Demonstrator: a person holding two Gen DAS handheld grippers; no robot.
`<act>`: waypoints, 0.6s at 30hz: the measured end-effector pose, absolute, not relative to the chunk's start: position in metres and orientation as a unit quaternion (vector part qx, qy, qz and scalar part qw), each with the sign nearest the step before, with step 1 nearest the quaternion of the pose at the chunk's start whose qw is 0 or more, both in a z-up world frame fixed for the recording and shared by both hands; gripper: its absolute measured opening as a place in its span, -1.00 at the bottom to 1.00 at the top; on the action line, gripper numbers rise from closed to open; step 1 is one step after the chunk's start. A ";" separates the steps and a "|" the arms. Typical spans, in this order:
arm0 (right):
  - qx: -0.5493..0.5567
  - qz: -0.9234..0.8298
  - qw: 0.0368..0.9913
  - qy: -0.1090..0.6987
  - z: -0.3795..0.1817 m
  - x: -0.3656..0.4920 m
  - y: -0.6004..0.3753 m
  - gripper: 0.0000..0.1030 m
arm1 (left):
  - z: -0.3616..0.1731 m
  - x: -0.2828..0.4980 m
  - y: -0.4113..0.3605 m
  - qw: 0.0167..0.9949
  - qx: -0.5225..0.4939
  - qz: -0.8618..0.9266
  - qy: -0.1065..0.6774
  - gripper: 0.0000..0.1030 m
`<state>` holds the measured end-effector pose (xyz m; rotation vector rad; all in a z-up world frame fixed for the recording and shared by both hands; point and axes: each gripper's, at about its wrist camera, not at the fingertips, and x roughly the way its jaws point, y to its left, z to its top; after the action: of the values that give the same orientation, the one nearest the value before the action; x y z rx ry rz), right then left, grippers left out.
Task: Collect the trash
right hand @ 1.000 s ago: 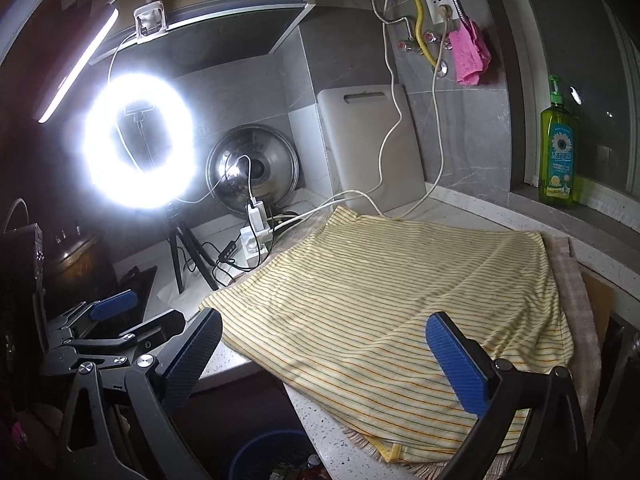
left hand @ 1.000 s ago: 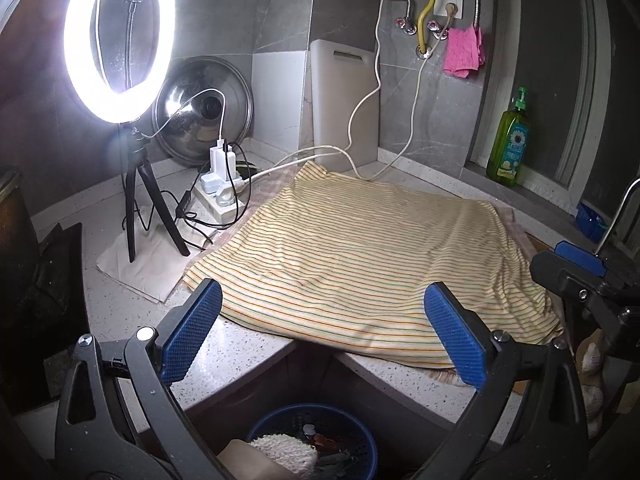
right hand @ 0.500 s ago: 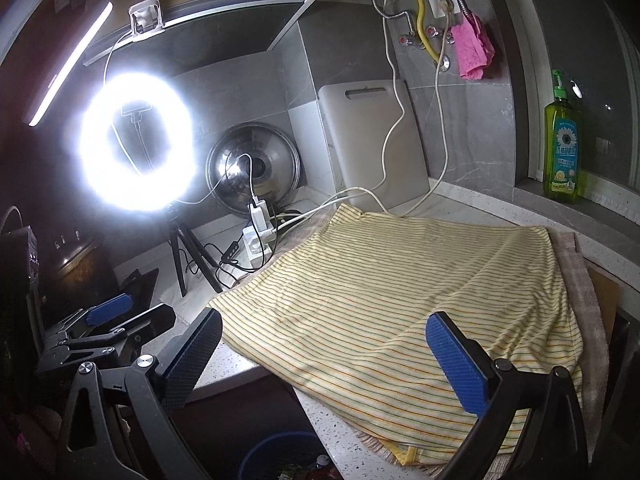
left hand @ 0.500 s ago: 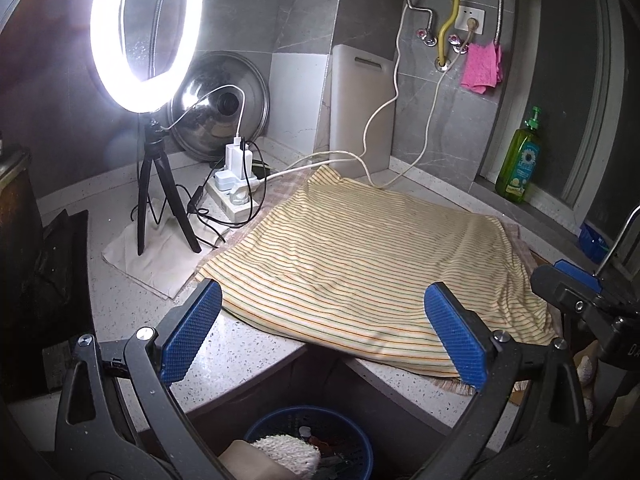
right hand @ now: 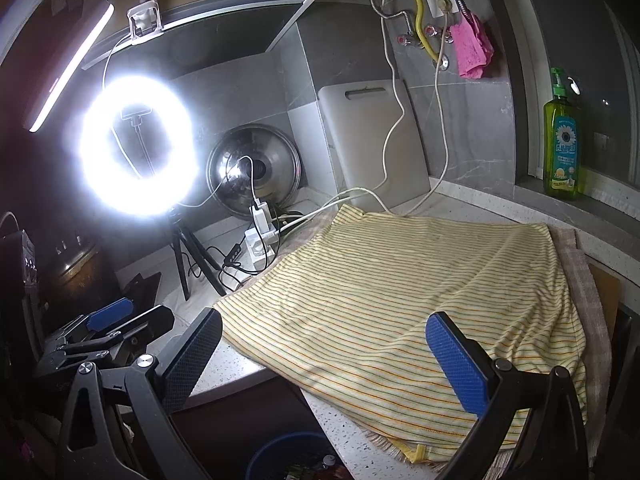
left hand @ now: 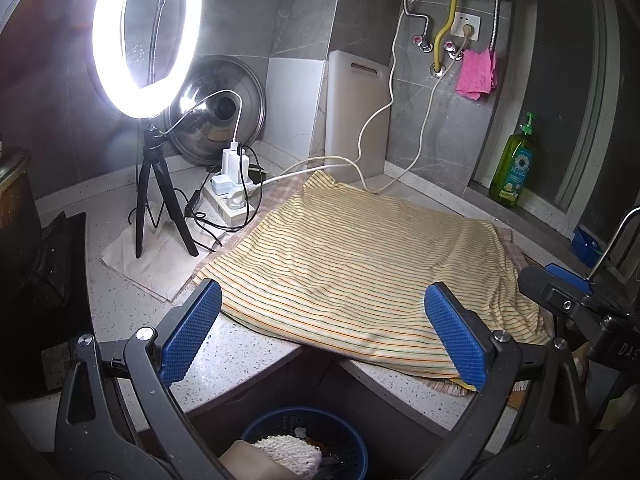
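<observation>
Both views have drifted slightly, left gripper [left hand: 322, 330] and right gripper [right hand: 324, 356] gaping empty over striped cloth [left hand: 360, 264]; no trash visible there, blue bin [left hand: 308, 440] below—collection looks finished or next search pending.

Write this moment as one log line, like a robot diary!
left tool: open, empty | right tool: open, empty | striped cloth: flat on counter | blue bin: below, holds trash

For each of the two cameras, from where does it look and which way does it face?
Left wrist: on the left hand-held gripper, open, facing the striped cloth and corner wall; the right hand-held gripper shows at its right edge.
Right wrist: on the right hand-held gripper, open, facing the same corner from further right; the left one shows lower left.
Shared: cloth, ring light, green bottle, blue bin.
</observation>
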<state>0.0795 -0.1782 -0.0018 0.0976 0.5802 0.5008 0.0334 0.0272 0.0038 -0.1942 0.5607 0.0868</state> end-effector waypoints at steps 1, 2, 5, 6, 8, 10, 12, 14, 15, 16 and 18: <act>0.049 0.245 0.926 0.283 -0.001 0.079 -0.178 1.00 | 0.005 0.033 0.027 0.956 -0.095 0.043 0.275 1.00; 0.048 0.245 0.926 0.283 -0.001 0.079 -0.177 1.00 | 0.006 0.032 0.028 0.956 -0.095 0.045 0.273 1.00; 0.045 0.244 0.927 0.281 0.000 0.078 -0.176 1.00 | 0.007 0.031 0.029 0.956 -0.098 0.046 0.271 1.00; 0.045 0.245 0.927 0.282 0.000 0.078 -0.175 1.00 | 0.007 0.032 0.030 0.956 -0.100 0.047 0.271 1.00; 0.045 0.245 0.926 0.283 0.000 0.078 -0.175 1.00 | 0.007 0.032 0.032 0.956 -0.103 0.046 0.272 1.00; 0.044 0.243 0.927 0.282 0.000 0.078 -0.175 1.00 | 0.007 0.033 0.032 0.955 -0.103 0.046 0.274 1.00; 0.045 0.244 0.927 0.282 0.000 0.079 -0.175 1.00 | 0.007 0.033 0.032 0.955 -0.102 0.049 0.273 1.00; 0.046 0.244 0.926 0.284 0.000 0.079 -0.174 1.00 | 0.006 0.034 0.033 0.955 -0.103 0.047 0.275 1.00; 0.047 0.244 0.926 0.284 0.000 0.080 -0.173 1.00 | 0.006 0.033 0.032 0.955 -0.104 0.047 0.275 1.00; 0.047 0.244 0.926 0.284 0.000 0.079 -0.173 1.00 | 0.006 0.033 0.032 0.955 -0.104 0.047 0.275 1.00; 0.048 0.245 0.925 0.285 -0.001 0.080 -0.172 1.00 | 0.005 0.033 0.032 0.955 -0.104 0.046 0.275 1.00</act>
<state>0.0796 -0.1718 -0.0007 0.0981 0.5846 0.5030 0.0334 0.0317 0.0051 -0.2108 0.5584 0.0943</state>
